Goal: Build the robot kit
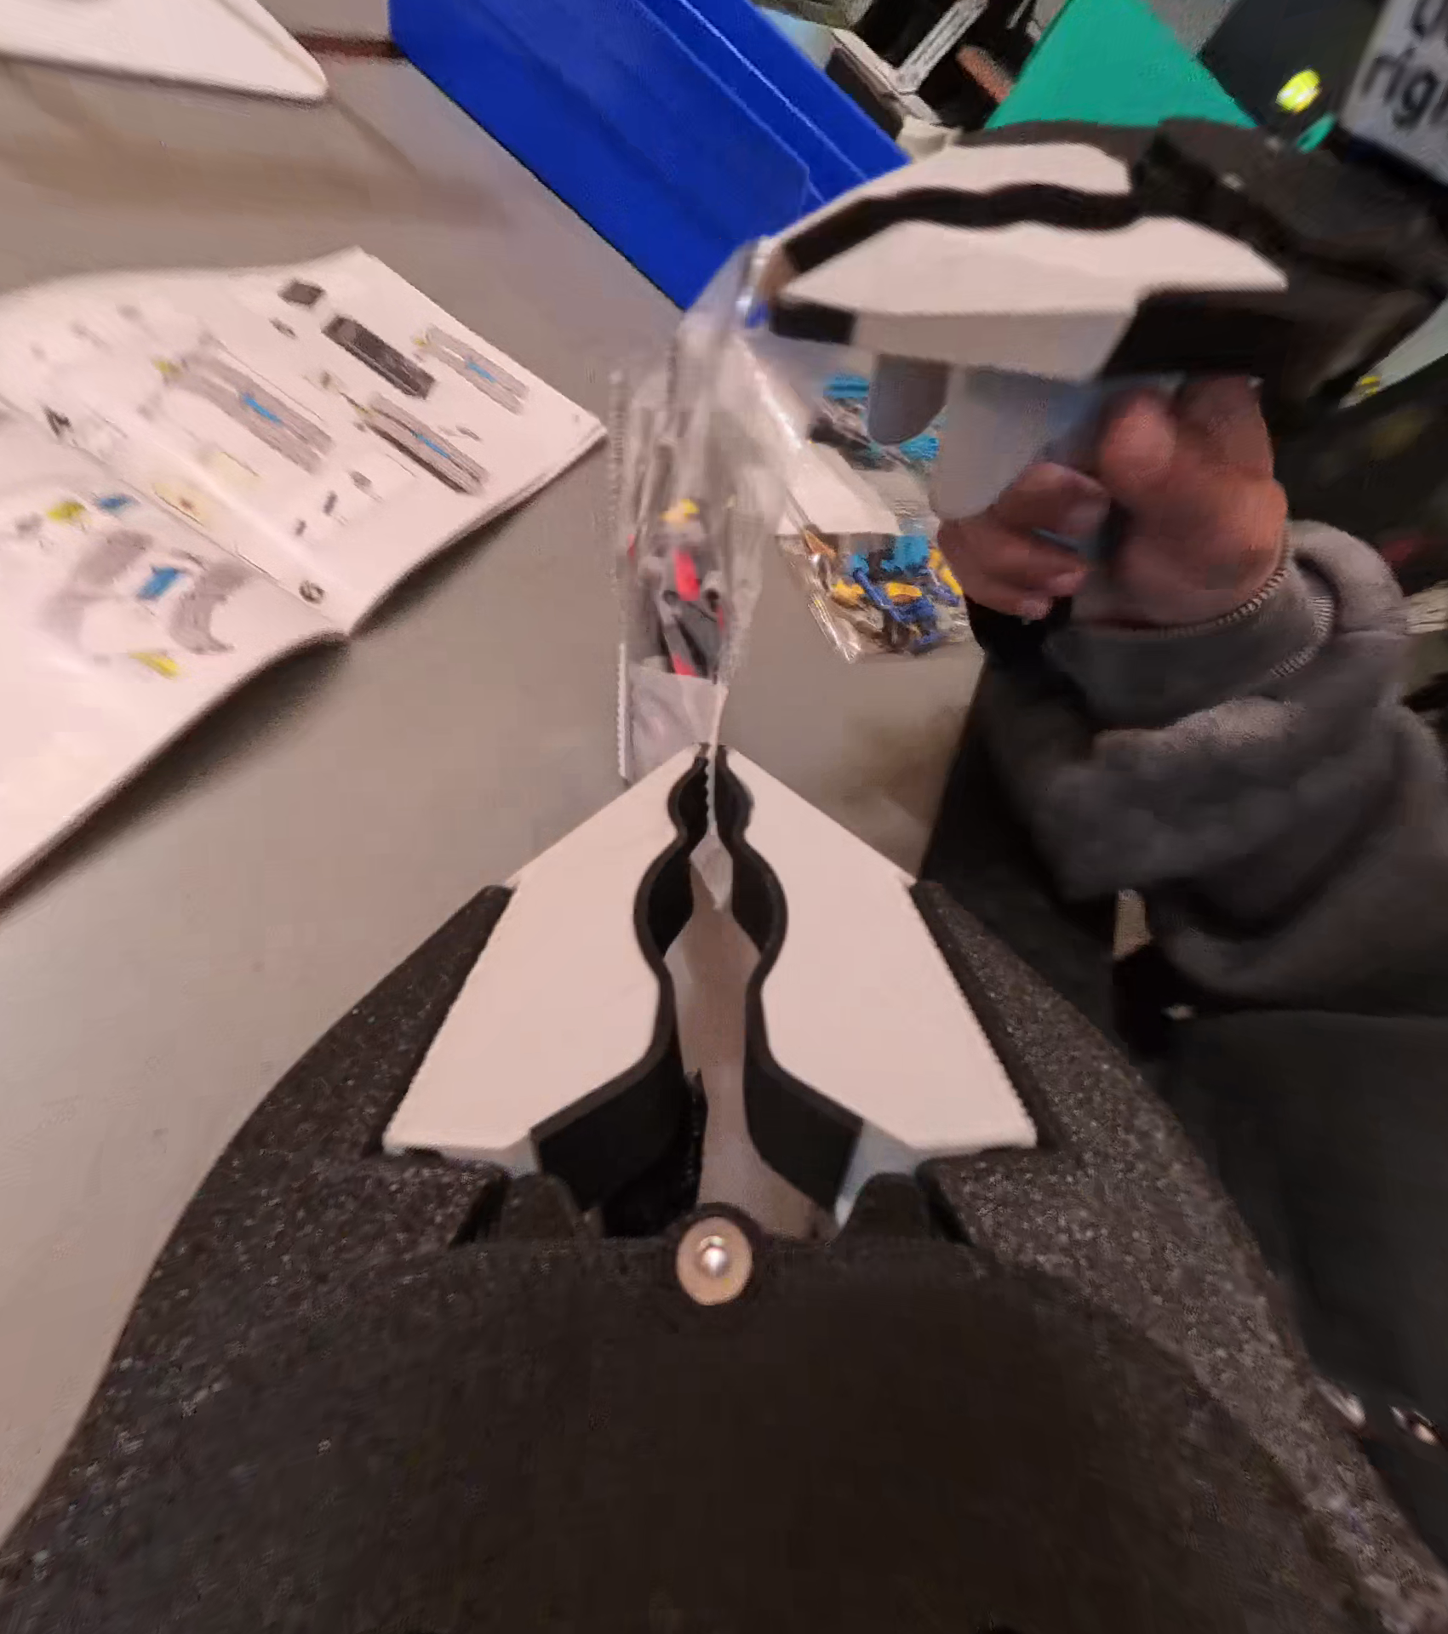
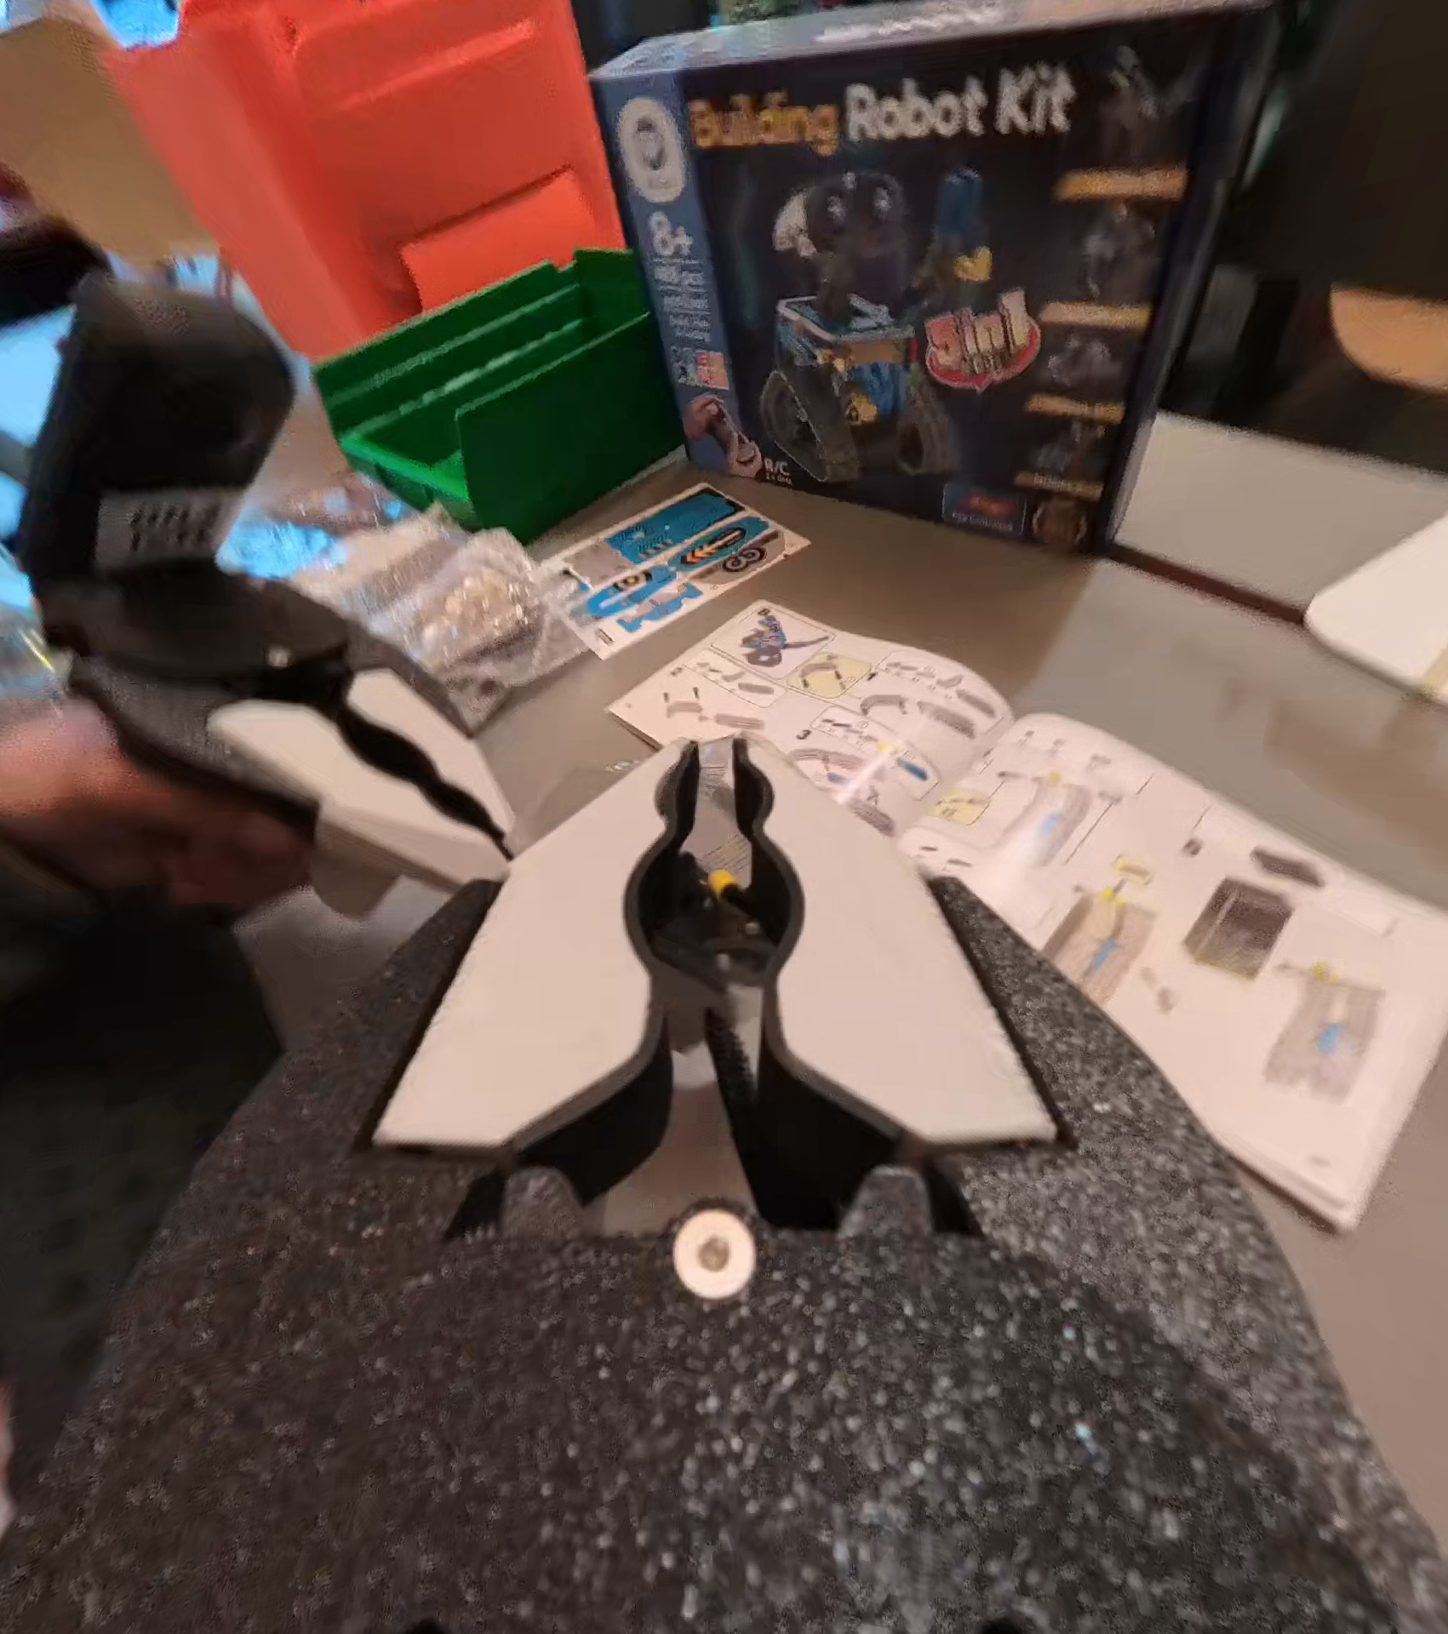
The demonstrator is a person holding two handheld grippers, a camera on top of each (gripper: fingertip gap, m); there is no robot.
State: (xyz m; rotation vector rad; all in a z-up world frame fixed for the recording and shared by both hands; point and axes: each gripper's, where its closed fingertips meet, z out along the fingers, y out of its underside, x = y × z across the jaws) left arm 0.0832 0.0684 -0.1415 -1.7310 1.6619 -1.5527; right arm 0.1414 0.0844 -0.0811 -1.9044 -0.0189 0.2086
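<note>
- Two grippers pinch one clear plastic bag of small toy parts between them, held up above the grey table.
- Left gripper: its white fingers are pressed together at the tips on a thin edge of the bag, which stretches away from the tips toward the other gripper.
- Right gripper: its fingers are closed on the bag's other end; film and small yellow and dark pieces show through the rounded gap between them. In the left wrist view this same gripper grips the bag's top corner, with a person's hand in a grey sleeve on its handle.
- In the right wrist view the left gripper lies just beside the right one's tips, with a blurred hand behind it.
- A second bag of blue and yellow parts lies on the table near the hanging bag.
- An open instruction booklet lies flat on the table, with a sticker sheet beyond it.
- A dark toy box stands upright at the back, a green bin beside it and an orange bin behind that.
- A blue bin stands at the far table edge in the left wrist view.
</note>
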